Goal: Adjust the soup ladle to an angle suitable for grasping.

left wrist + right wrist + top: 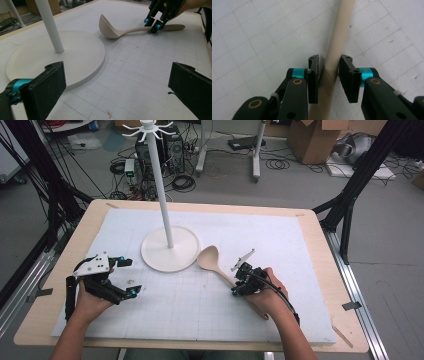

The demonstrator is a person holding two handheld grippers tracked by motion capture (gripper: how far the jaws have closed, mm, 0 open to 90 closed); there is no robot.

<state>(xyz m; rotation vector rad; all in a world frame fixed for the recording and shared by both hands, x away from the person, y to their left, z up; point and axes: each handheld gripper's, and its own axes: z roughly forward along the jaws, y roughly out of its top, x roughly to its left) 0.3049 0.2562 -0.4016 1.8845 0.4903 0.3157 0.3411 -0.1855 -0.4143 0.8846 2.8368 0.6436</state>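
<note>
Jaws of the right gripper point(328, 72) stood close around the handle of a wooden ladle point(218, 265), one pad on each side of the shaft; the pads seemed to press on it, though a thin gap at the left pad was hard to rule out. That ladle was pale beige, smooth and matt, with a deep rounded bowl and a long slim handle that widened to a flat end. It lay flat on the white gridded mat point(200, 305) covering the table point(320, 250), its bowl just beside the round base of a white stand point(170, 249) with a tall pole. Jaws of the left gripper point(128, 276) were wide apart and held nothing, resting low over the mat near the stand's base, well apart from the ladle.
</note>
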